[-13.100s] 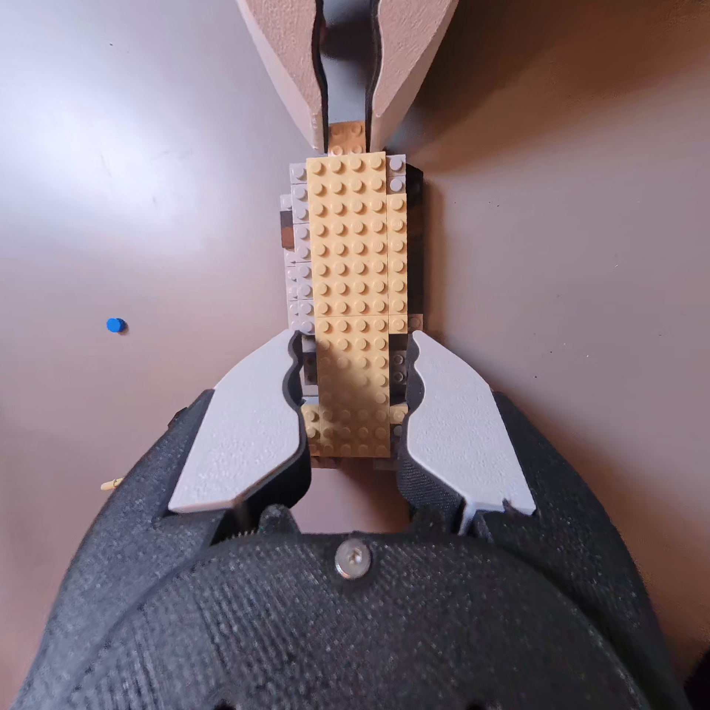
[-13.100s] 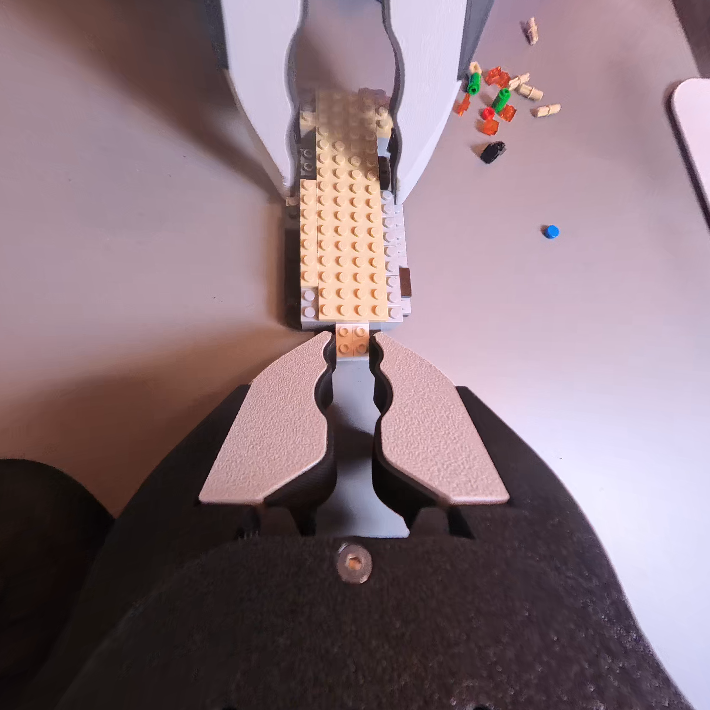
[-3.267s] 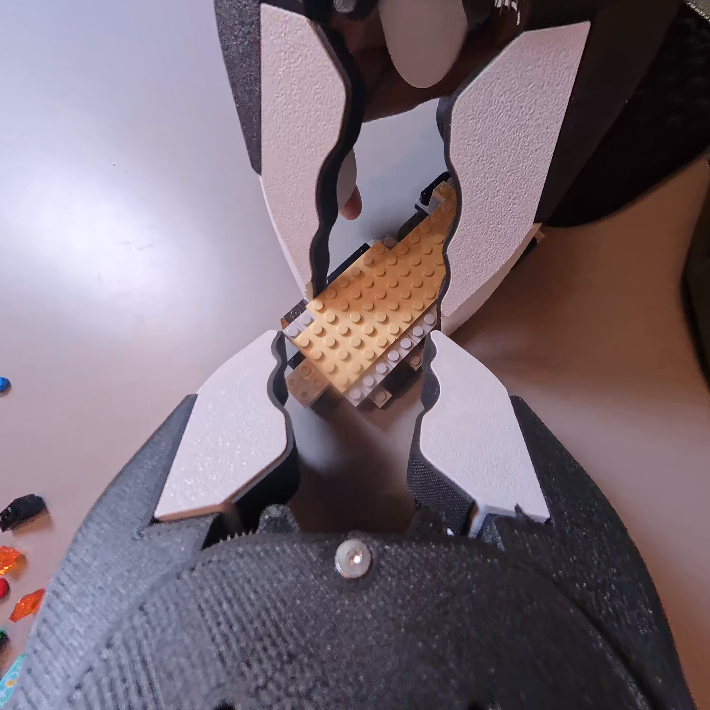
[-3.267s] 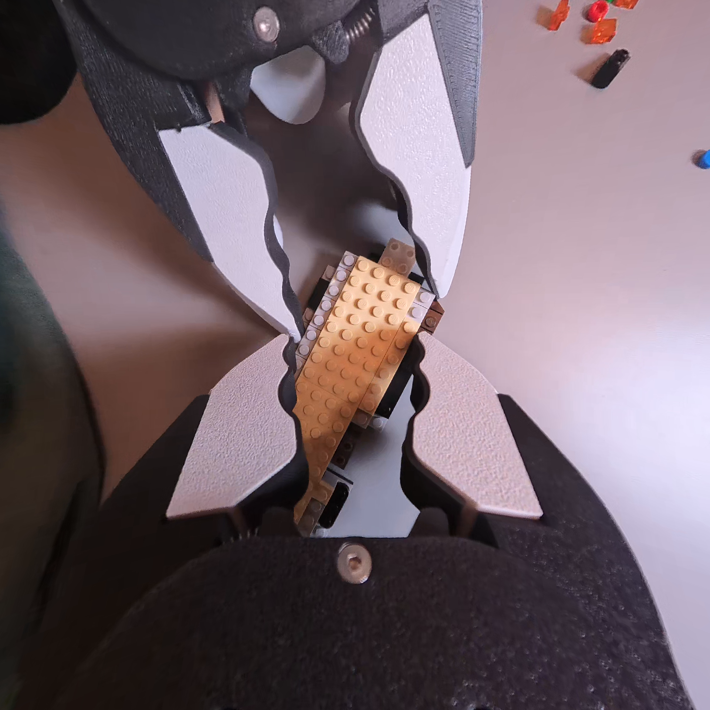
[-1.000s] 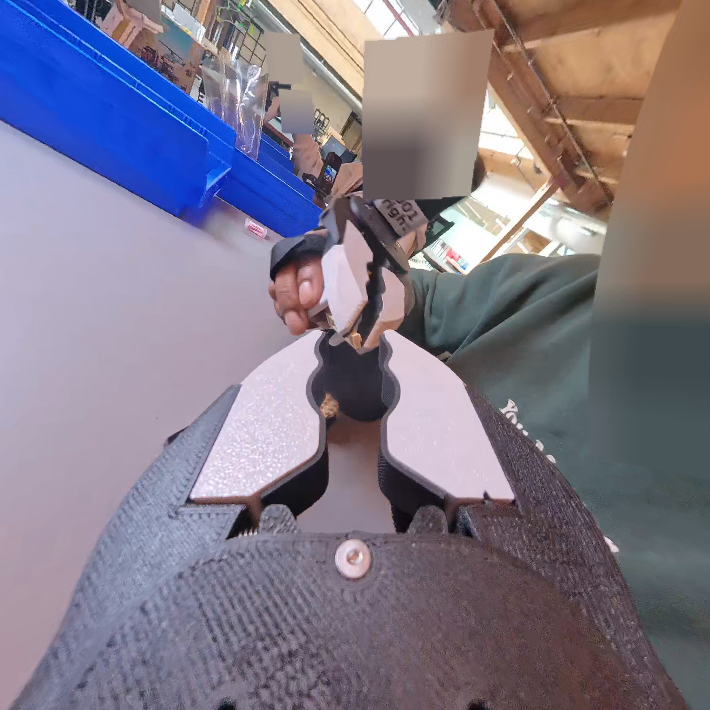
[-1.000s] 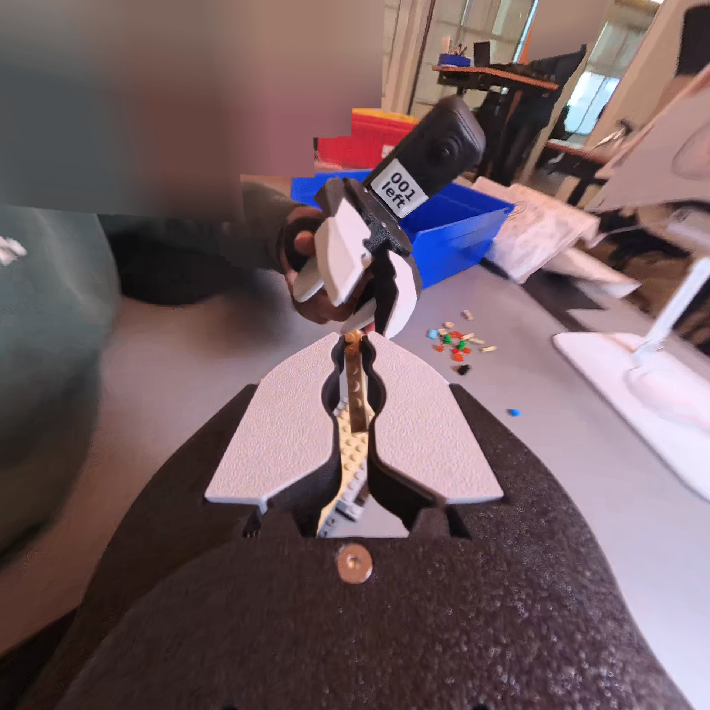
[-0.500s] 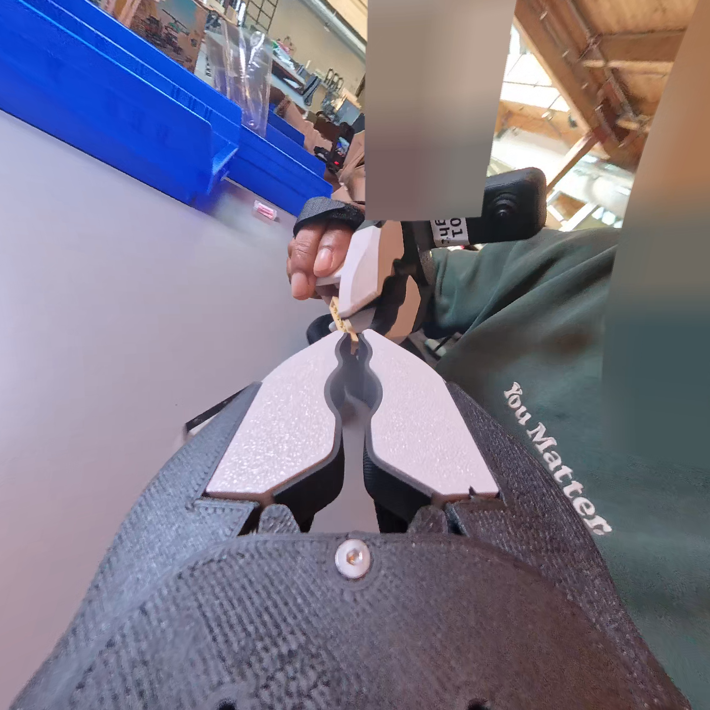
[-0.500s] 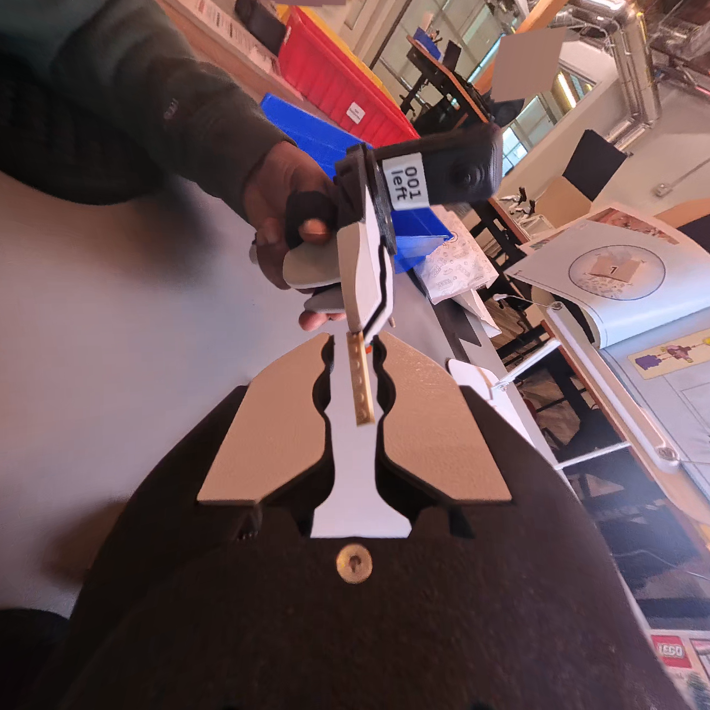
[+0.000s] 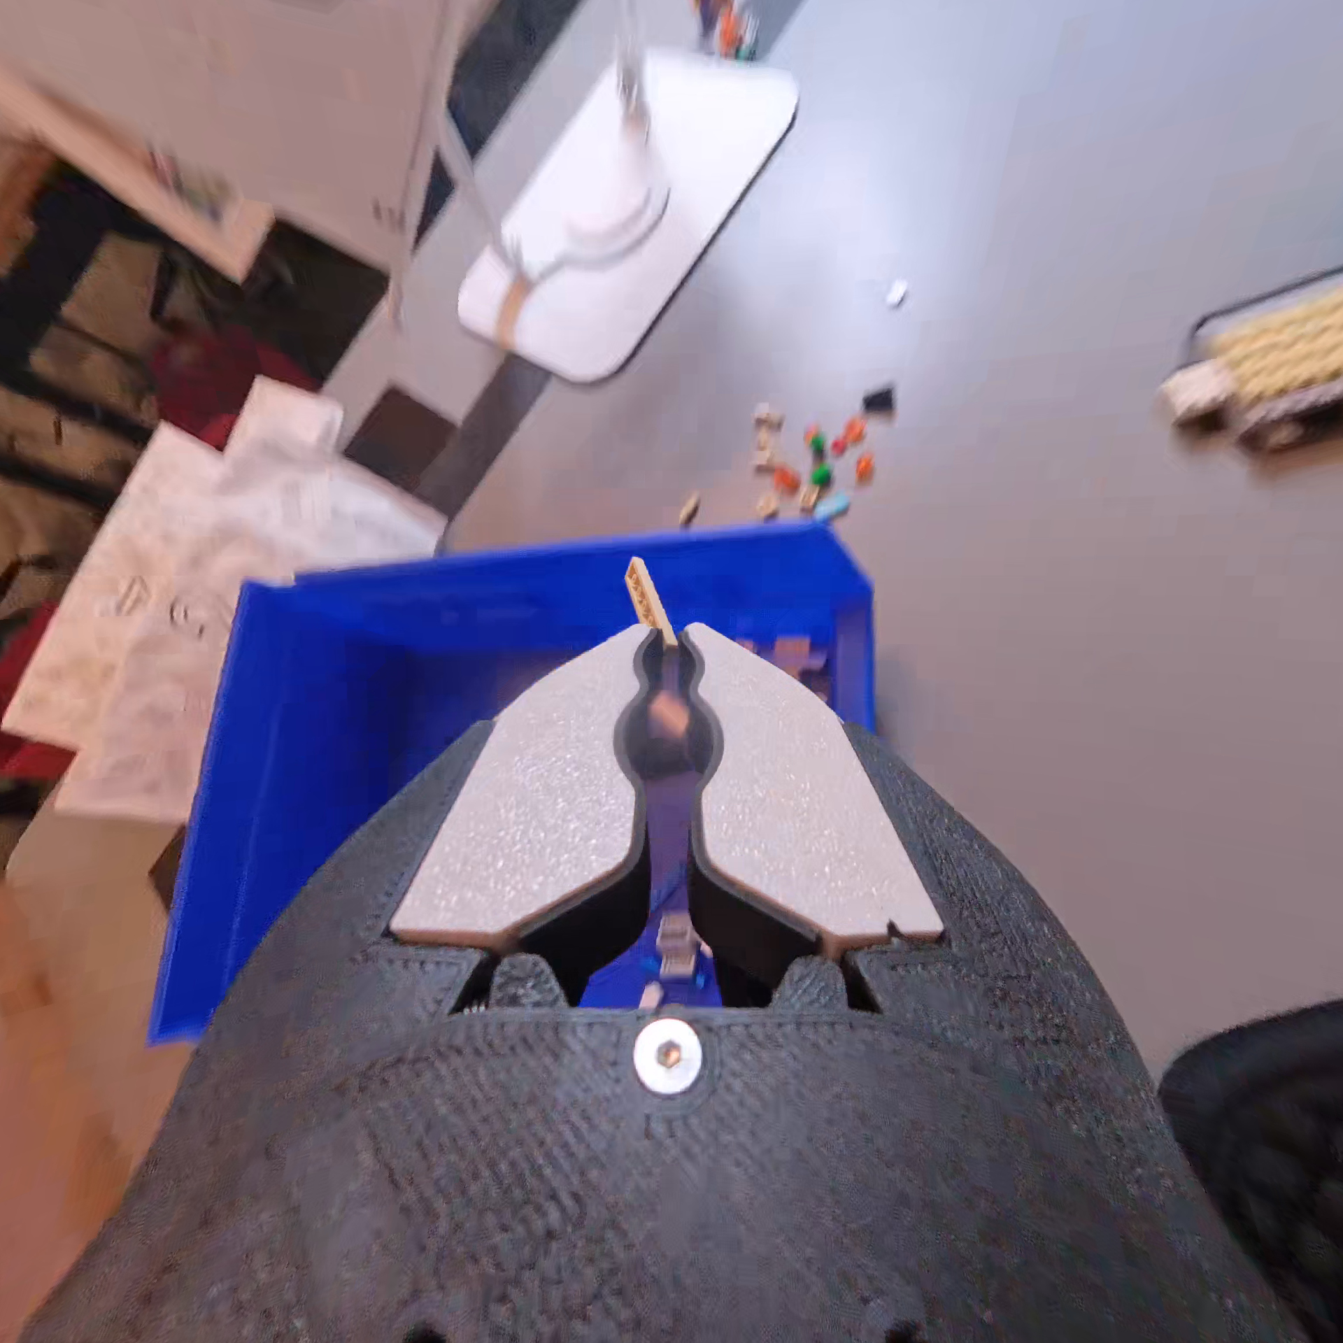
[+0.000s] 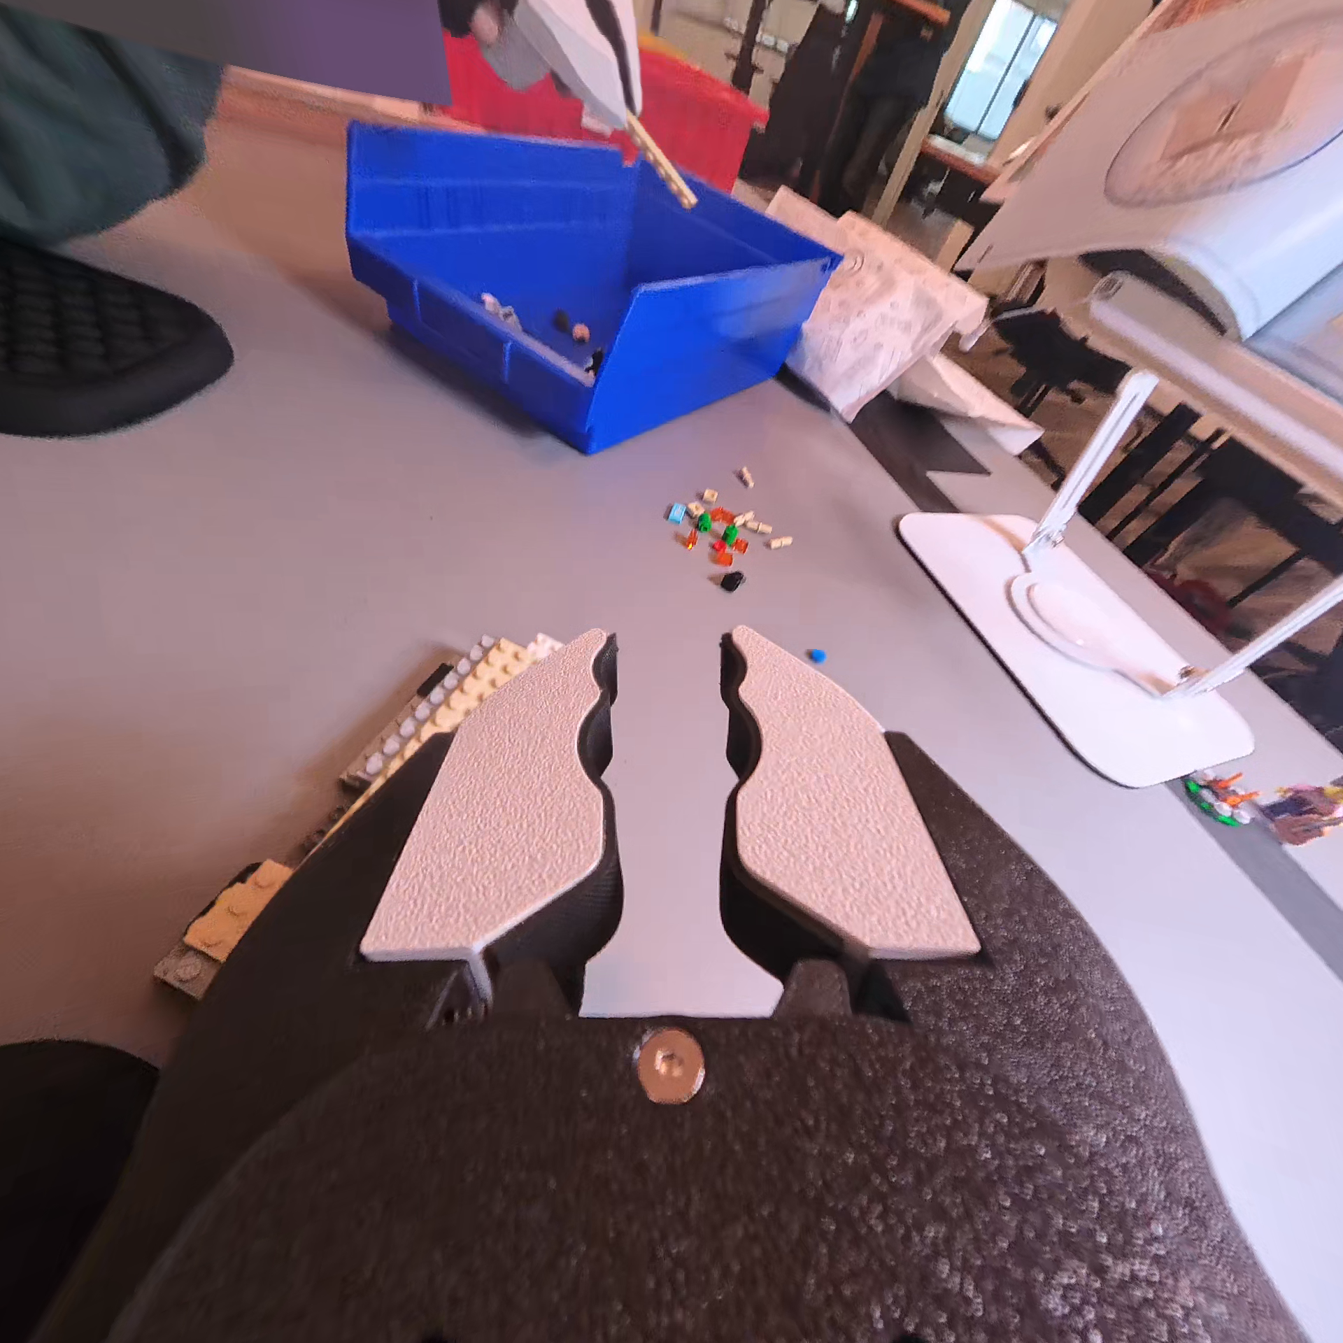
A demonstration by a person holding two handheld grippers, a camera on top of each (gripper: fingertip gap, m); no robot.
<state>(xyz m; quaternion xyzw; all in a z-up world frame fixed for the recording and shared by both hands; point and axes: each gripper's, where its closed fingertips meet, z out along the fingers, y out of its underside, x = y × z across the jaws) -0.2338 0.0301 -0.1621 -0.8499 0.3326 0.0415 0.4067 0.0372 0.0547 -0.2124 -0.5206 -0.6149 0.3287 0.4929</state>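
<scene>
Left hand-held gripper (image 9: pixel 669 639): closed on a thin tan strip plate (image 9: pixel 648 598), pinched by one end at the very fingertips, the rest jutting out past them at a tilt. Held above the blue bin (image 9: pixel 305 698), over its open interior; confirmed from the right wrist view, where the strip (image 10: pixel 665 173) slants down over the bin's back wall (image 10: pixel 509 189).

Right hand-held gripper (image 10: pixel 668 643): open, nothing between the pads, only bare bench showing in the gap. Low over the bench, just beside the tan and grey studded brick assembly (image 10: pixel 443 708), which lies flat on the bench and runs partly under the left finger (image 10: pixel 523 777). One small blue round stud (image 10: pixel 817 655) close by the right fingertip.

Bench (image 10: pixel 291 552): plain grey, matte. One blue bin toward the far side, a few small pieces on its floor. One loose scatter of small pieces (image 10: pixel 723 530) between bin and right gripper: orange, green, tan, one light blue, one black; too small for a firm count. One white stand base (image 10: pixel 1017 654) near the right edge. Crumpled white paper (image 10: pixel 879 320) beyond the bin. One red bin (image 10: pixel 698 94) behind the blue one.

Room: workshop, other desks, bright windows far back; left wrist view blurred.
</scene>
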